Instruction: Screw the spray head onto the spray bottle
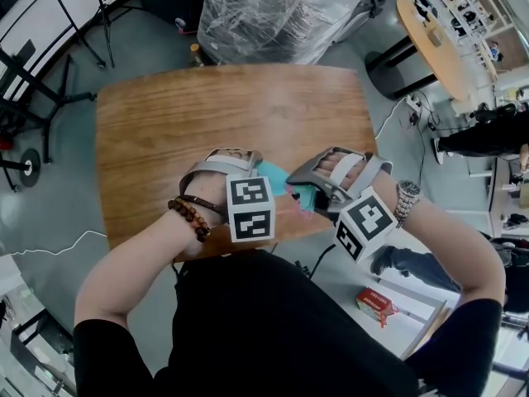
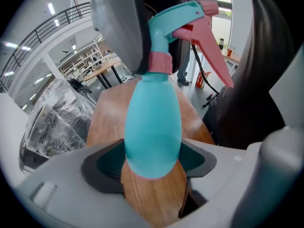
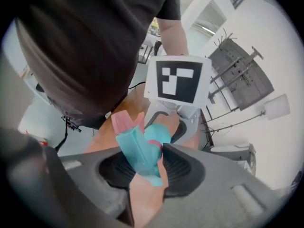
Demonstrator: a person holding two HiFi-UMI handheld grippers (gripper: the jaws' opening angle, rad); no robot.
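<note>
Room: an open hall with a grey floor. A plastic-wrapped load [image 1: 281, 15] stands beyond the desk's far edge, and a round table [image 1: 434, 44] stands off its far right corner.

Desk [image 1: 207, 114]: smooth wood-grain top, nothing resting on the visible part. The work is held over its near edge, right of centre.

Left gripper [image 2: 152, 167]: jaws wide, clamped on the lower body of the spray bottle [image 2: 153, 122], which is carried clear of the desk.

Right gripper [image 3: 147, 167]: jaws at a middling spread, closed on the spray head [image 3: 137, 151].

Spray bottle: teal plastic, rounded and glossy. Judged light, somewhat yielding under squeeze and prone to spin in the pads, so the broad belly is the sound hold.

Spray head: stiff teal housing, seated on the neck above a pink collar [image 2: 160, 63]. The pink trigger [image 2: 211, 49] is thin and judged the weak point; take the housing, not the trigger. Whether the collar is fully threaded cannot be told.
</note>
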